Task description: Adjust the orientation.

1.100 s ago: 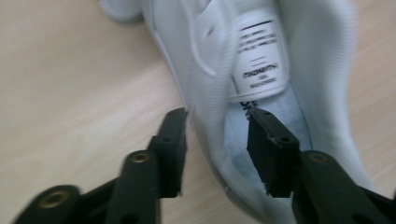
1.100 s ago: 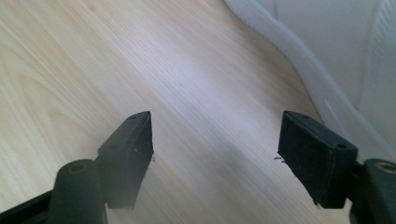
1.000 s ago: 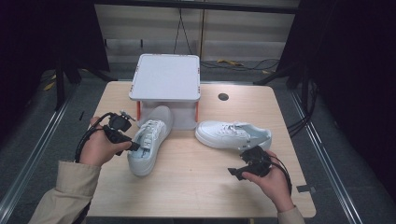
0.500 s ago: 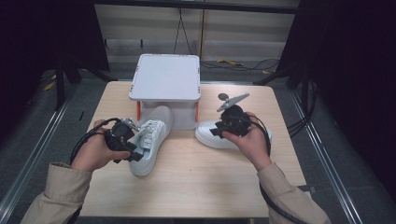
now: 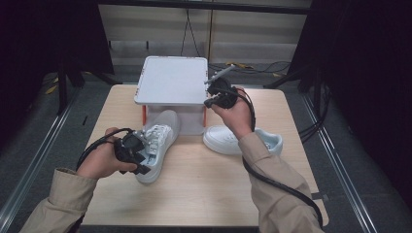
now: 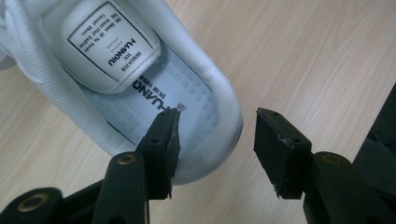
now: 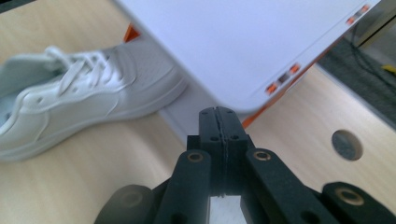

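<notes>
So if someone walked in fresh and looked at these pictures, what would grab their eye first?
Probably the two white sneakers on the wooden table: the left sneaker points its toe under the white box, and the right sneaker lies sideways beside it. The left gripper straddles the left sneaker's heel, one jaw inside the shoe, pads not pressing. The right gripper is shut and empty at the box's corner.

- The tongue label (image 6: 112, 39) of the near-left white sneaker (image 6: 140, 93) bore the brand "HUANQIU"; its smaller lines were too fine to read.
- The sneaker's insole (image 6: 187, 100) carried a partly hidden print beginning "HUANQ".
</notes>
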A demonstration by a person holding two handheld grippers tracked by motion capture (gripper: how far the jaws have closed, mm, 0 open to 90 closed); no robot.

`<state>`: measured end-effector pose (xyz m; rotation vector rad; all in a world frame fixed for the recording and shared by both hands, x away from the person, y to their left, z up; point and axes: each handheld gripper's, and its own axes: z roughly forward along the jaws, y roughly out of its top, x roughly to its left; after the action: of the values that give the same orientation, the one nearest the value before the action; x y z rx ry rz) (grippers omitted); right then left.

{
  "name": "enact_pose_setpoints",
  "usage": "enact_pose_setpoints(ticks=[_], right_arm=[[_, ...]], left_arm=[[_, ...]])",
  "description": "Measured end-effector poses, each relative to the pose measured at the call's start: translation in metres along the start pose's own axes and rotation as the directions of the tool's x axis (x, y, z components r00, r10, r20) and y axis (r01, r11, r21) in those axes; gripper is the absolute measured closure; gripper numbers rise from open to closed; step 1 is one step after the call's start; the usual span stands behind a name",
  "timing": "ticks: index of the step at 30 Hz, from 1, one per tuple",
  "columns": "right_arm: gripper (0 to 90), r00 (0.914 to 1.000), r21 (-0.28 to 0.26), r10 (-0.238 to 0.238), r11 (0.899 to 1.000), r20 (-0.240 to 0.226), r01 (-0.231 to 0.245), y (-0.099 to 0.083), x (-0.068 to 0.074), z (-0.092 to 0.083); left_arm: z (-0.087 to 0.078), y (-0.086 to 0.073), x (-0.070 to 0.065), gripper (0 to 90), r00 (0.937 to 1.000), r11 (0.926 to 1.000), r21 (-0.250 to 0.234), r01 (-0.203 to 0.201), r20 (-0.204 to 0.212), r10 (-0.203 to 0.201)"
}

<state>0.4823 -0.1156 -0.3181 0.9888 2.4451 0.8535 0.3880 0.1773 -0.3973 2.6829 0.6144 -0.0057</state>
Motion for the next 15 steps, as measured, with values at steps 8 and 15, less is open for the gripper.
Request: enact_pose_setpoints(ticks=[8, 15], right_arm=[[90.0, 0.999, -0.048, 0.032, 0.998, 0.033, -0.03, 0.024, -0.005, 0.026], [90.0, 0.9974, -0.053, 0.064, 0.997, 0.033, -0.062, 0.026, -0.01, 0.042]], left_arm=[[0.01, 0.002, 0.0, 48.5, 0.9973, 0.9967, 0.036, -0.073, -0.006, 0.073], [0.023, 0.001, 0.001, 53.5, 0.9937, 0.9923, 0.056, -0.111, -0.013, 0.112]])
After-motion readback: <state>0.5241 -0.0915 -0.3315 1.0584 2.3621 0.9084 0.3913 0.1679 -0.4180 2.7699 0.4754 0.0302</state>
